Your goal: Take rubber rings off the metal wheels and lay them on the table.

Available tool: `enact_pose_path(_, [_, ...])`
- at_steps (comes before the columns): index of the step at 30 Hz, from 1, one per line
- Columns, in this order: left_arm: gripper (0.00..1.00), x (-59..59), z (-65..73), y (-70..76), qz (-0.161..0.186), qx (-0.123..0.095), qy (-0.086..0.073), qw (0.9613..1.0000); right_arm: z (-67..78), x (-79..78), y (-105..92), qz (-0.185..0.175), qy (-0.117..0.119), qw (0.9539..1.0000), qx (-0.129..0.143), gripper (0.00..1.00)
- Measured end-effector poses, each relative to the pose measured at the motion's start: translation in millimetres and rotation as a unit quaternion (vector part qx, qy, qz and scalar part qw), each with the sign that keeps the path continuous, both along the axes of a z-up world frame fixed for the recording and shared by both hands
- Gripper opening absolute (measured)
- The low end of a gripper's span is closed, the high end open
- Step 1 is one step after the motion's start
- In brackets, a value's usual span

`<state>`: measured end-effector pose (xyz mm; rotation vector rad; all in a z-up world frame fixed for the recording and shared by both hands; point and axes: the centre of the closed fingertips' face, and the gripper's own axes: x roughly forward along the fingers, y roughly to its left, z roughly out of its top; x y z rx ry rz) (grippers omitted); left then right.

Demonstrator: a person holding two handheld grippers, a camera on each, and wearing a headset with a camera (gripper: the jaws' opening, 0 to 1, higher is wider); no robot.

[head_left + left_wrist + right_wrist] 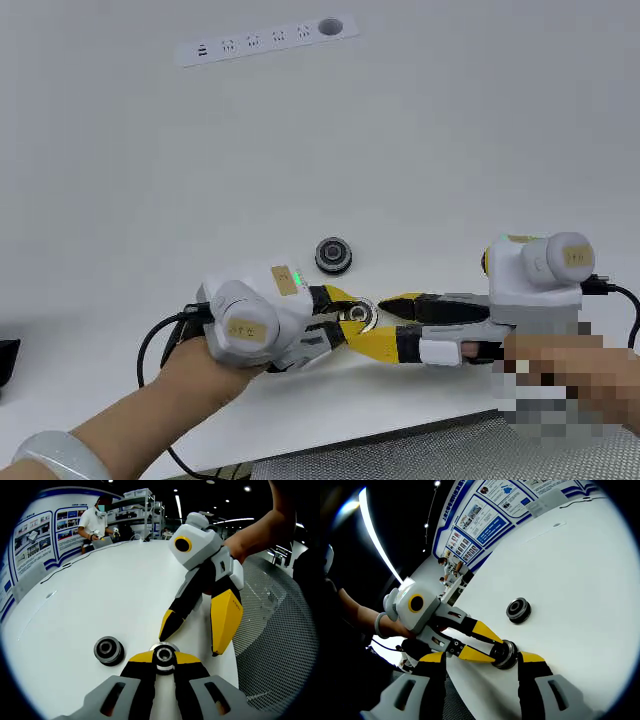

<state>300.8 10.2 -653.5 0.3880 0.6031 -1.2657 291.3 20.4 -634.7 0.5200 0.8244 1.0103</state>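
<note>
Left claw (pixel 164 659) is clamped on a metal wheel (pixel 505 653), lower middle of frame; right claw (pixel 189 643) gapes open beside it. Probably has to pinch the rubber ring (pixel 514 656) off next.

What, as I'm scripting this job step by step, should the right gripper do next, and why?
Probably close the right gripper on the outer edge of the wheel to start the peel. The left gripper is shut on that wheel, steadying it, and the right gripper's jaws stand open on either side of it.
</note>
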Motion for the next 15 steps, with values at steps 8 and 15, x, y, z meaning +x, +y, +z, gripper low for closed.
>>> enact_pose_path(8, [0.13,0.2,0.1,-0.1,0.0,0.0,0.001,1.0,-3.2,0.0,5.1,0.011,0.006,0.9999,-0.002,0.6])
enact_pose_path(15, [0.13,0.1,0.1,-0.3,0.001,-0.001,0.001,1.0,1.3,-2.9,0.9,0.009,0.001,1.0,0.0,0.59])
